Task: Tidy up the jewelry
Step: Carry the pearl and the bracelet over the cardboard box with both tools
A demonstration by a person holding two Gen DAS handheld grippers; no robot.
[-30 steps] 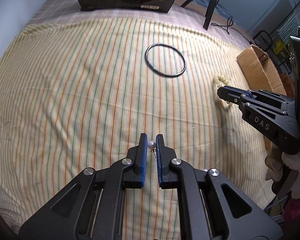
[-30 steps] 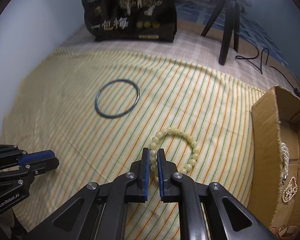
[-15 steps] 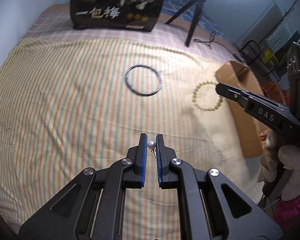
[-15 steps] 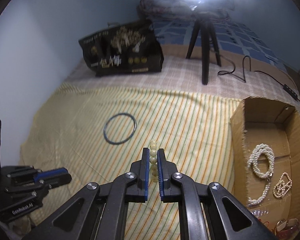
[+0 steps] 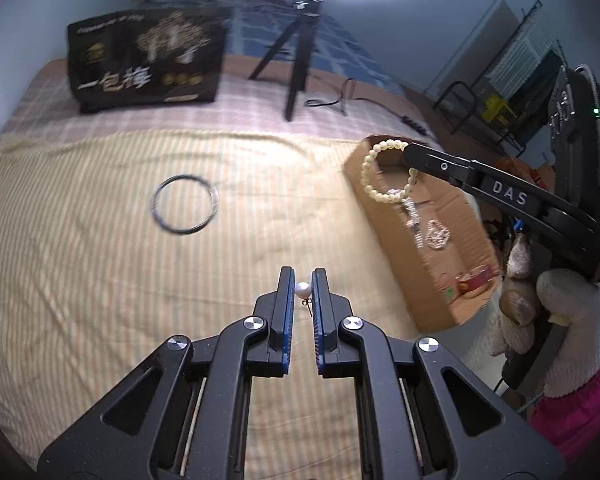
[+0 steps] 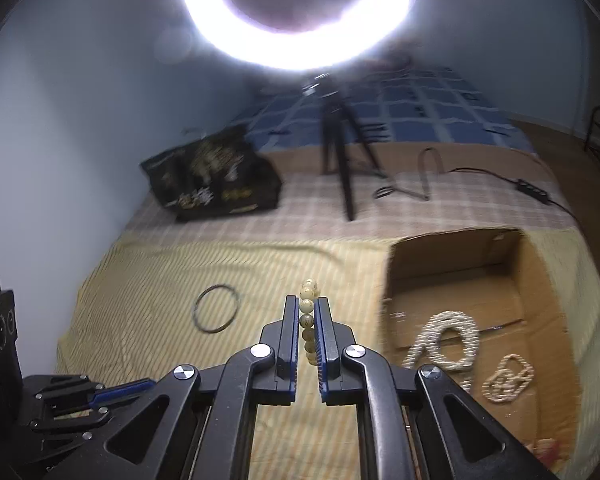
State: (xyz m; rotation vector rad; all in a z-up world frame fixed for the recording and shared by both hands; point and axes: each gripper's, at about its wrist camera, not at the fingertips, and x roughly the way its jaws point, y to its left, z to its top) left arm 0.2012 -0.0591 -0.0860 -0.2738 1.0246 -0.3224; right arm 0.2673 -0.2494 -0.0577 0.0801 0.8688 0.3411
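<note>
My left gripper (image 5: 302,280) is shut on a small pearl earring (image 5: 302,290), held above the striped cloth. My right gripper (image 6: 307,307) is shut on a cream bead bracelet (image 6: 309,320), which hangs from the fingers in the left wrist view (image 5: 384,178), lifted over the near end of the cardboard box (image 5: 384,216). The box (image 6: 456,276) holds a white pearl necklace (image 6: 446,340) and a smaller beaded piece (image 6: 508,372). A dark thin bangle (image 5: 185,209) lies flat on the cloth; it also shows in the right wrist view (image 6: 216,308).
A black printed bag (image 5: 146,60) stands at the back of the bed. A black tripod (image 5: 296,60) with a bright ring light (image 6: 296,12) stands behind the cloth, with a cable (image 6: 496,178) trailing right. The striped cloth (image 5: 80,260) covers the bed's near part.
My right gripper has lifted the bead bracelet off the cloth and carried it up and right toward the box. My left gripper has risen with the earring held.
</note>
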